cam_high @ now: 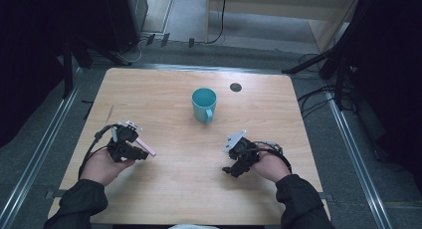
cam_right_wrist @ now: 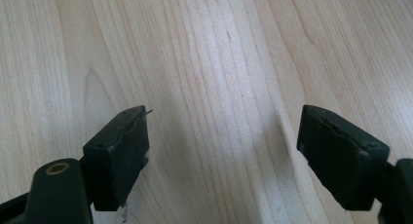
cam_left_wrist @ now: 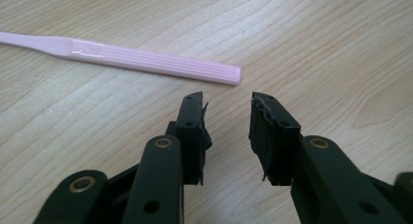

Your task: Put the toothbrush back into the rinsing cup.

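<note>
Left gripper view, toothbrush (cam_left_wrist: 146,61) just beyond jaws

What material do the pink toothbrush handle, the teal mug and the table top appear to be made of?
Pink toothbrush handle: apparently plastic, glossy at the neck, with moulded ribs along the grip. Teal mug: probably glazed ceramic or plastic; its smooth, even colour leaves this open. Table: light wood or wood-look laminate, matte, with visible grain lines.

We see a teal mug (cam_high: 204,104) standing upright near the far middle of the light wooden table (cam_high: 164,87), handle toward us. 1 small dark round disc (cam_high: 236,87) lies just beyond it, to its right.
</note>
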A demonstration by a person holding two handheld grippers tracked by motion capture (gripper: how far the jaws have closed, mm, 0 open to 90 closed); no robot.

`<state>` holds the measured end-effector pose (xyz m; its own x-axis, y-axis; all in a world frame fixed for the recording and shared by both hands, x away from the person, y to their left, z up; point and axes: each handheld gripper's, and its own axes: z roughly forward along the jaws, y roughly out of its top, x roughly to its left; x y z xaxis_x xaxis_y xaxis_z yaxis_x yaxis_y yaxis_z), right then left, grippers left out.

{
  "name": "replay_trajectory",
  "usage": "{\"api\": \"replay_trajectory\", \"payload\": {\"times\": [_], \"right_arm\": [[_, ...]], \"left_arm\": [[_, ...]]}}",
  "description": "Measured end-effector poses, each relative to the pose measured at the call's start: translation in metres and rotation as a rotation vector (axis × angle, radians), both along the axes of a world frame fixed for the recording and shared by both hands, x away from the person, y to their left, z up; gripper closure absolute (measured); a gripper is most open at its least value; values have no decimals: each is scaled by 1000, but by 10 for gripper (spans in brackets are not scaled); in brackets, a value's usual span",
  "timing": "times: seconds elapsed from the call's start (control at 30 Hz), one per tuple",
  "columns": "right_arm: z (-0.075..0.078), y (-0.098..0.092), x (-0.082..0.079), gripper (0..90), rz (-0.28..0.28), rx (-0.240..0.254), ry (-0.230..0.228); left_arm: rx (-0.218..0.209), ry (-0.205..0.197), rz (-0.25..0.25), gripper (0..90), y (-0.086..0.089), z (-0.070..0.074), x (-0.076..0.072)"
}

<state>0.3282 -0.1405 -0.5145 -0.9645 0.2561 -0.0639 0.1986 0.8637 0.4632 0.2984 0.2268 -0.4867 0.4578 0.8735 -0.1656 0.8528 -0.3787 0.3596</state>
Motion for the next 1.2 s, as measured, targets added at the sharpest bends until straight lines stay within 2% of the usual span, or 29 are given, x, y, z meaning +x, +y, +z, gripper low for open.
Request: {"api": "replay_trajectory", "payload": {"times": [0.1, 0.27, 0.43, 0.5, 0.67, 0.87, 1.03, 1.2], "right_arm": [[0, 0, 0, 192, 0, 3, 1], [0, -1, -1, 185, -4, 3, -2], [1, -4, -3, 183, -20, 11, -7], [1, -6, -4, 183, -23, 10, -7], [1, -12, -8, 183, -39, 14, -4], [0, -20, -12, 184, -62, 12, -1], [-1, -26, -15, 184, -78, 13, 5], [-1, -28, -17, 184, -83, 14, 1]], "left_arm": [[0, 4, 5, 671, 2, 1, 1], [7, -16, -2, 667, 3, 2, 2], [11, -24, -14, 712, 3, 3, 8], [27, -33, -28, 764, 1, 2, 13], [26, -17, -25, 837, -1, -1, 25], [40, 0, -28, 885, -7, -6, 41], [32, 14, -30, 891, -11, -10, 47], [42, 28, -36, 892, -14, -13, 50]]}}
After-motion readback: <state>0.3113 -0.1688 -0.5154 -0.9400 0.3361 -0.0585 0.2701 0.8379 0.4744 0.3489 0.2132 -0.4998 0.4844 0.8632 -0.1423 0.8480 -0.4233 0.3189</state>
